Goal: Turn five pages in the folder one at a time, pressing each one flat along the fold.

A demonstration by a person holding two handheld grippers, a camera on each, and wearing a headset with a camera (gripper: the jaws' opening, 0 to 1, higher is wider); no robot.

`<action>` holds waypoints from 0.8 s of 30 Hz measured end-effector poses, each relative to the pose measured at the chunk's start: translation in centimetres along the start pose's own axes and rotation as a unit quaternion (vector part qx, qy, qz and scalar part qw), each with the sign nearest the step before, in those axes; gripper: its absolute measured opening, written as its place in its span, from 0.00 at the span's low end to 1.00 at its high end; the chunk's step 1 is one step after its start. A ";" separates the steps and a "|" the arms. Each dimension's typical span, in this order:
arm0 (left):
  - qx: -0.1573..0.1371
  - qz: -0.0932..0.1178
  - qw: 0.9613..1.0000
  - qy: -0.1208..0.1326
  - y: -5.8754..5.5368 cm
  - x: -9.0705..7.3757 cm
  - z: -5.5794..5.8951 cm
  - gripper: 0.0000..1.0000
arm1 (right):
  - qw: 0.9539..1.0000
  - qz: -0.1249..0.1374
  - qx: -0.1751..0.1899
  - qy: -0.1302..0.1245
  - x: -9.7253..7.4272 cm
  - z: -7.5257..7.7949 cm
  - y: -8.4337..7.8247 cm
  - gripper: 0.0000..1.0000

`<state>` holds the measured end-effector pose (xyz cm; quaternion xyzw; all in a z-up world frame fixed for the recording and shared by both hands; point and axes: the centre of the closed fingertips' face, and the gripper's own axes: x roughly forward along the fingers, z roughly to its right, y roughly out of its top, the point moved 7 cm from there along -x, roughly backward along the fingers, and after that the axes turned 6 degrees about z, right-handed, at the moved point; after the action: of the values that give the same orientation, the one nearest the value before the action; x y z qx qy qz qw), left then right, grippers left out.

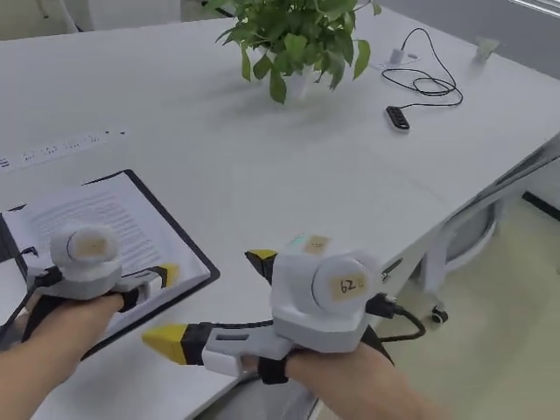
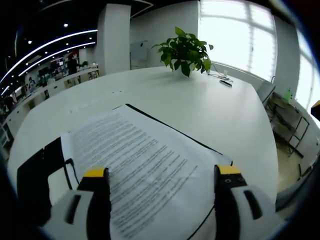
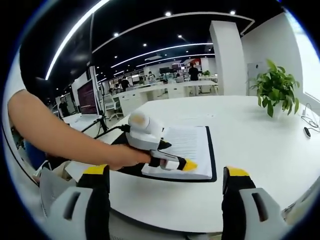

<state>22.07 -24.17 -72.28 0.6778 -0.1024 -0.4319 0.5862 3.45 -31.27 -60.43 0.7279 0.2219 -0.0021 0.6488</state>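
A black folder (image 1: 194, 254) lies open at the table's near left, with a white printed page (image 1: 105, 219) on top. Over that page's near right corner hovers my left gripper (image 1: 153, 280), jaws open. In the left gripper view the page (image 2: 140, 160) runs between and under the left gripper (image 2: 161, 172), whose yellow tips stand wide apart. My right gripper (image 1: 213, 300) is to the right of the folder, off the page, pointing left, open and holding nothing. The right gripper view shows the right gripper (image 3: 166, 172) facing the folder (image 3: 192, 145) and the left gripper (image 3: 172, 162).
A potted plant (image 1: 302, 39) stands at the table's far middle. A black remote-like bar (image 1: 397, 118) and a looped cable (image 1: 429, 83) lie at the far right. The white table (image 1: 289, 175) ends at the right, where a chair (image 1: 472, 232) stands below.
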 end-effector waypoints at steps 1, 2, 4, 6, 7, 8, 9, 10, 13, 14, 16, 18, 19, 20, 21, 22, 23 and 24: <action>-0.001 -0.002 1.000 0.004 -0.2 0.1 -0.1 0.84 | 1.000 -0.001 0.000 -0.001 0.0 0.0 0.0 0.93; -0.004 -0.006 1.000 0.008 -0.5 0.2 -0.1 0.83 | 1.000 -0.001 0.001 -0.003 -0.1 0.1 0.1 0.93; 0.004 -0.004 1.000 0.019 -0.8 0.2 -0.2 0.80 | 1.000 -0.002 0.000 -0.004 -0.1 0.1 0.1 0.93; 0.006 -0.002 1.000 0.022 -0.9 0.3 -0.1 0.78 | 1.000 -0.001 -0.001 -0.007 -0.2 0.2 0.1 0.93; 0.014 -0.002 1.000 0.025 -1.1 0.3 -0.1 0.77 | 1.000 -0.002 0.001 -0.007 -0.2 0.2 0.1 0.93; 0.020 -0.001 0.999 0.027 -1.1 0.3 -0.1 0.77 | 1.000 -0.003 0.001 -0.008 -0.1 0.2 0.1 0.92; 0.023 0.002 0.999 0.028 -1.3 0.2 0.0 0.76 | 1.000 -0.004 0.001 -0.009 -0.1 0.2 0.1 0.92; 0.023 0.003 0.999 0.029 -1.3 0.2 -0.1 0.76 | 1.000 -0.005 0.000 -0.009 0.0 0.2 0.1 0.92; 0.026 0.011 0.999 0.028 -1.4 0.1 -0.1 0.75 | 1.000 -0.007 -0.001 -0.010 0.2 0.3 0.1 0.91; 0.027 0.015 0.999 0.027 -1.5 0.1 -0.1 0.74 | 1.000 -0.008 -0.002 -0.010 0.3 0.3 0.1 0.91; 0.027 0.023 0.999 0.027 -1.6 0.0 -0.1 0.72 | 1.000 -0.009 -0.004 -0.010 0.4 0.2 0.2 0.91; 0.026 0.029 0.999 0.028 -1.7 0.0 0.0 0.71 | 1.000 -0.008 -0.005 -0.011 0.4 0.2 0.3 0.91; 0.025 0.030 0.999 0.027 -1.7 0.0 0.0 0.70 | 1.000 -0.008 -0.005 -0.011 0.4 0.2 0.3 0.91; 0.025 0.032 0.999 0.027 -1.7 0.1 -0.1 0.70 | 1.000 -0.010 -0.006 -0.011 0.5 0.3 0.3 0.90; 0.025 0.032 0.999 0.027 -1.7 0.1 -0.1 0.69 | 1.000 -0.011 -0.007 -0.011 0.5 0.2 0.3 0.90; 0.024 0.033 0.999 0.027 -1.6 0.1 -0.2 0.66 | 1.000 -0.012 -0.008 -0.012 0.5 0.3 0.3 0.90; 0.024 0.034 0.999 0.028 -1.6 -0.1 -0.3 0.62 | 1.000 -0.013 -0.009 -0.013 0.6 0.3 0.3 0.90; 0.026 0.036 0.999 0.023 -1.7 -0.2 -0.2 0.57 | 1.000 -0.014 -0.008 -0.013 0.6 0.3 0.2 0.90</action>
<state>21.46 -23.38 -73.70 0.6986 -0.1248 -0.3915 0.5858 4.19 -31.39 -60.44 0.7192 0.2234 -0.0192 0.6576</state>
